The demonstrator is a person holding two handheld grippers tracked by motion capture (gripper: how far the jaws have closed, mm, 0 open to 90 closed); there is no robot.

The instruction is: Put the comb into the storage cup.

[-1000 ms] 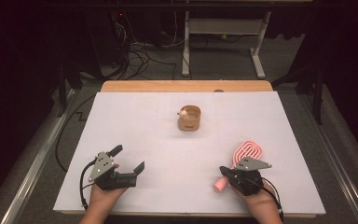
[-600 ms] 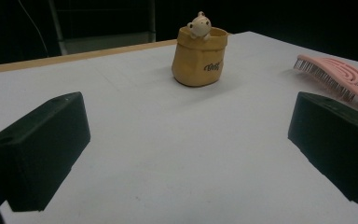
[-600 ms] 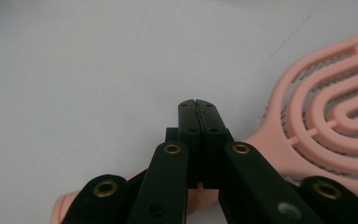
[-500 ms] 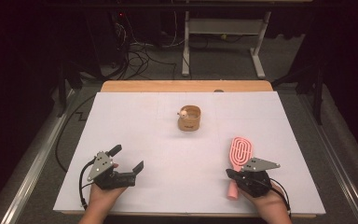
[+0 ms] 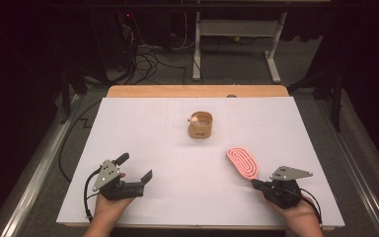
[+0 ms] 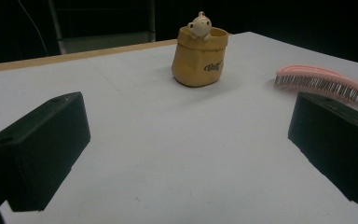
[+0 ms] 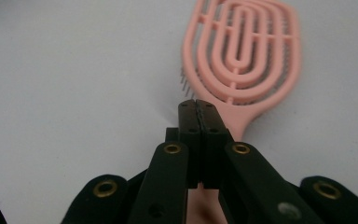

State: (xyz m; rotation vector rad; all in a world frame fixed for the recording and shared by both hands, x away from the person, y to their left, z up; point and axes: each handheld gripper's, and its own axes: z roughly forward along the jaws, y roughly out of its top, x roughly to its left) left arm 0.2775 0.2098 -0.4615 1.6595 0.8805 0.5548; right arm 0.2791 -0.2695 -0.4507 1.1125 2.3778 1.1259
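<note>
On the white counter the right gripper sits at about 4 o'clock, its fingers pressed together on the handle of a pink hairbrush. The brush head points away toward 11 o'clock, bristles down, open ribbed back up (clear in the right gripper view). The left gripper rests at about 8 o'clock in a hand, fingers spread wide with bare counter between them, holding nothing. A small tan pot with a little figure on its rim stands near the centre, toward 12 o'clock, well apart from both grippers and near the brush head
</note>
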